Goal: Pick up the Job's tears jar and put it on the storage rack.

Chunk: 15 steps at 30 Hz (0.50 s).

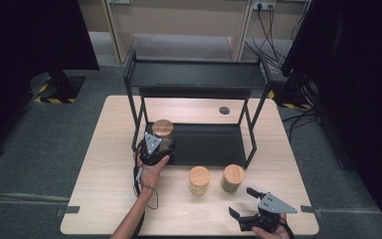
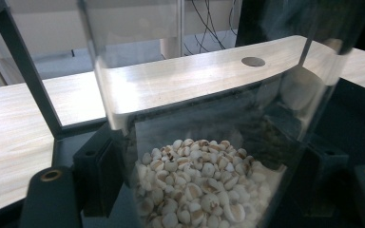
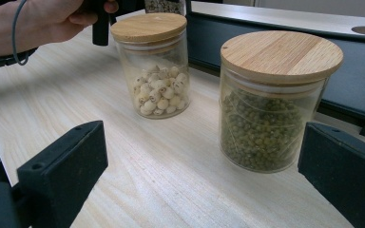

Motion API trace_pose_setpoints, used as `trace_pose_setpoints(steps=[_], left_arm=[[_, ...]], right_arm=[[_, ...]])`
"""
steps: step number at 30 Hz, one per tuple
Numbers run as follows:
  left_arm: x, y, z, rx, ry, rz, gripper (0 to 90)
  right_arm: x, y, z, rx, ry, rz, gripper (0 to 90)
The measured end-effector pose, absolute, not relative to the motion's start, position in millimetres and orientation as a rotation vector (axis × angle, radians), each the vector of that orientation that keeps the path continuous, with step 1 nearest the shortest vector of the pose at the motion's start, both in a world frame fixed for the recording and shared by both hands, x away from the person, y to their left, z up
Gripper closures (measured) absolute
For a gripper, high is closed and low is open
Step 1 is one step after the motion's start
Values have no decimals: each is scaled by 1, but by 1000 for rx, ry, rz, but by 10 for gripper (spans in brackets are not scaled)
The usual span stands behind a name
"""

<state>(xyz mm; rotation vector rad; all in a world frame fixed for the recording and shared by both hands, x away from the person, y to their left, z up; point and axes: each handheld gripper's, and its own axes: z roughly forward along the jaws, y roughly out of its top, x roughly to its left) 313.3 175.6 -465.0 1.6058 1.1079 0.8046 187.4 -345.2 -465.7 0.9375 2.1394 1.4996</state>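
Note:
A glass jar [image 1: 162, 133] with a wooden lid stands at the left end of the black rack's lower shelf [image 1: 211, 143]. My left gripper [image 1: 159, 147] is shut on it from the front. In the left gripper view the jar [image 2: 199, 185] holds pale grains and sits between the two jaws of the left gripper [image 2: 209, 176]. Two more lidded jars stand on the table in front of the rack: one with white seeds [image 1: 199, 180] [image 3: 158, 71] and one with green beans [image 1: 233, 178] [image 3: 273, 104]. My right gripper [image 1: 241, 201] [image 3: 204, 156] is open near the table's front right edge and points at these two jars.
The two-tier black rack [image 1: 194, 74] takes up the back middle of the wooden table [image 1: 109, 199]. A round cable hole [image 1: 224, 110] lies behind the lower shelf. Dark screens stand left and right of the table, and cables run on the floor at the back right.

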Motion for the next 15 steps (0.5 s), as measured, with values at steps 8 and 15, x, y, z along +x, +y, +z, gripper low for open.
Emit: trace_pose_setpoints(steps=[8,15], left_arm=[[305,167,-459,1597,1151,851,107],[298,162,-457,1620,1162,850,70]], right_arm=[[187,-345,-465,933,2140,1499,30],[187,-346,-465,930,2141,1501,31]])
